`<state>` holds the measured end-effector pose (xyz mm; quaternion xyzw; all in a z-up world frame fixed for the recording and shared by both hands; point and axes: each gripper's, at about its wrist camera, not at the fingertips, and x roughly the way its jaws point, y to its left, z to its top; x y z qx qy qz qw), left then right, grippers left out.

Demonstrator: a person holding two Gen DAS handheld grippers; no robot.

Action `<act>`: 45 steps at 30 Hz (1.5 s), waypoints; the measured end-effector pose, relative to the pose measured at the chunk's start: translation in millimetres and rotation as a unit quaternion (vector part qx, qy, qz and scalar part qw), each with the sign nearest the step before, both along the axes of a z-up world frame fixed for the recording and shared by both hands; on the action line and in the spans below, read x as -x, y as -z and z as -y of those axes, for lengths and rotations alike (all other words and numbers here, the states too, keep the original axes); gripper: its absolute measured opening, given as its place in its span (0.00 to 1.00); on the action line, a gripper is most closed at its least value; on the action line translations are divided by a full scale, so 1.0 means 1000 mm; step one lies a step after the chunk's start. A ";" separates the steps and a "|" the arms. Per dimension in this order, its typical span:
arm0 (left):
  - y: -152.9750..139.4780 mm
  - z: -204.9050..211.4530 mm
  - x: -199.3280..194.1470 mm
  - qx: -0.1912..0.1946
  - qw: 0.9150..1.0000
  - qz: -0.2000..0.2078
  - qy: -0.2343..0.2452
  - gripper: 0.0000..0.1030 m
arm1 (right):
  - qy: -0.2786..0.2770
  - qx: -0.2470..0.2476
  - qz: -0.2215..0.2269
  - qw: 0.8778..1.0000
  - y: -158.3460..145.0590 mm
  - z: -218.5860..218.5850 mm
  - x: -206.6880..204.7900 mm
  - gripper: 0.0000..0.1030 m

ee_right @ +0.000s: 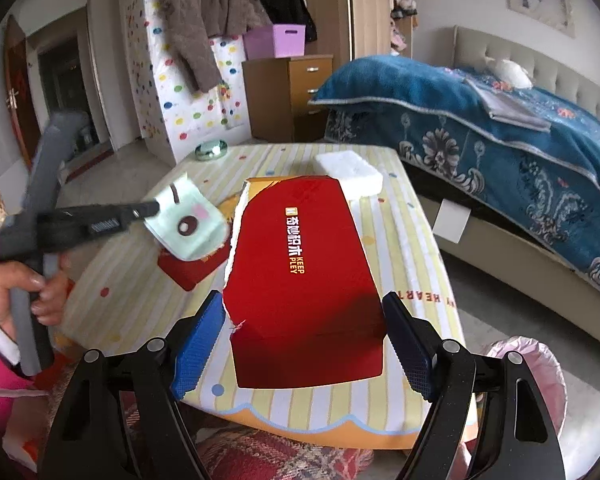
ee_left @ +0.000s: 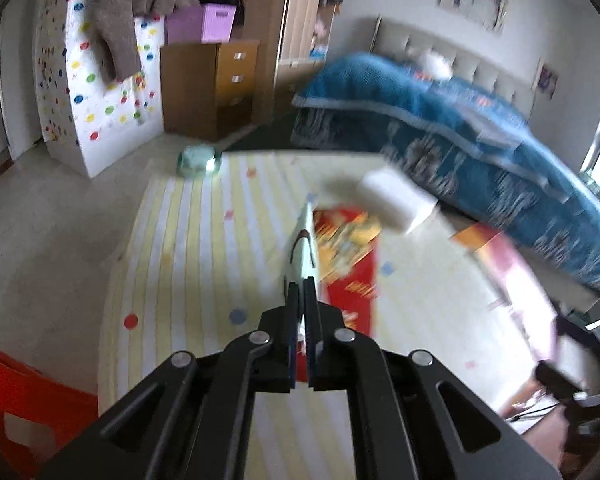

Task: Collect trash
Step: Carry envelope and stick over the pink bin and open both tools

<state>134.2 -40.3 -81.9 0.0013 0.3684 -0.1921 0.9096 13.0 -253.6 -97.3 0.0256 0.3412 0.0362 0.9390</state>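
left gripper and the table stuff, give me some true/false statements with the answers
1. The left gripper is shut on the pale green wrapper. True.
2. The right gripper is clamped on the red box. False: its jaws stand wide open on either side of the box, apart from it.
3. The white foam block lies on the table past the far end of the red box. True.
4. The purple bin sits on the bed. False: it is on top of the wooden drawer cabinet.
5. The pale green wrapper lies flat on the table. False: it is held up in the air.
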 end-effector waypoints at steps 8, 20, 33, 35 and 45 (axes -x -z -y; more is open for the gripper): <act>-0.033 0.018 0.043 0.028 0.998 0.031 0.037 0.01 | 0.005 -0.006 0.021 1.000 -0.014 0.007 0.016 0.77; 0.008 0.077 0.076 -0.004 0.994 -0.004 0.112 0.01 | 0.040 -0.003 0.013 0.999 -0.005 0.031 0.049 0.77; 0.016 0.210 0.114 -0.038 0.967 0.010 0.250 0.01 | 0.166 -0.002 0.000 0.986 0.019 0.113 0.107 0.77; 0.014 0.233 0.123 -0.036 0.961 0.020 0.274 0.01 | 0.200 -0.002 -0.007 0.980 0.024 0.135 0.122 0.77; 0.023 0.322 0.141 -0.019 0.939 0.024 0.343 0.01 | 0.286 0.003 -0.034 0.958 0.039 0.204 0.159 0.77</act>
